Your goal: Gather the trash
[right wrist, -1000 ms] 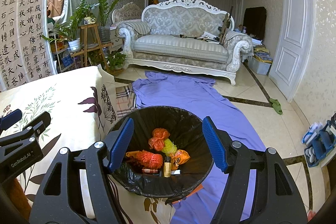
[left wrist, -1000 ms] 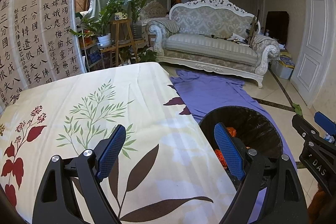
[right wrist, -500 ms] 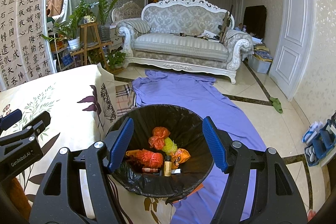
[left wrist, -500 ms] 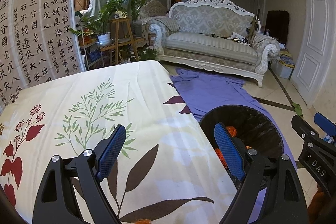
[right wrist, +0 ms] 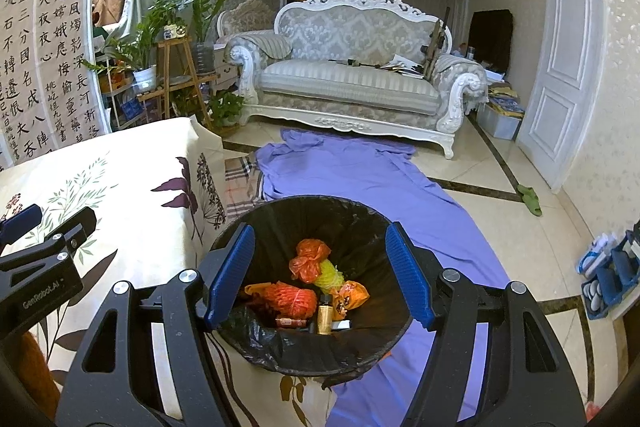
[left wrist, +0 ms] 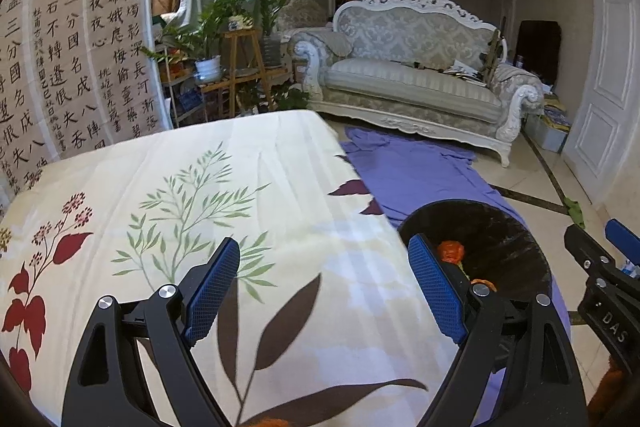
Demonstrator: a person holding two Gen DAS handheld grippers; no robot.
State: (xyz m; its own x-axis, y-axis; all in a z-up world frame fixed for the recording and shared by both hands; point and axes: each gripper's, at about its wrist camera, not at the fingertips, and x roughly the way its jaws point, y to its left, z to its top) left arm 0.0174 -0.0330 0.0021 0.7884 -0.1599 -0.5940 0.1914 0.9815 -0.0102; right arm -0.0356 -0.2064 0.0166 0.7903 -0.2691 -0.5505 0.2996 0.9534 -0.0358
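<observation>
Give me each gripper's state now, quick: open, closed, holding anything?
Left gripper: open, fingers wide apart, nothing held.
Right gripper: open over the trash bin, nothing held.

Right gripper (right wrist: 320, 273) jaws spread wide, empty, above black-lined trash bin (right wrist: 360, 215). Bin holds orange bags (right wrist: 310, 261), small bottle (right wrist: 325, 317). Floral-cloth table's (right wrist: 132, 187) right edge touches bin.

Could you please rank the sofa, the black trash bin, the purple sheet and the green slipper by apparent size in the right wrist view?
1. Purple sheet
2. Sofa and black trash bin: alike; the bin is much nearer, so unranked
3. Green slipper
</observation>
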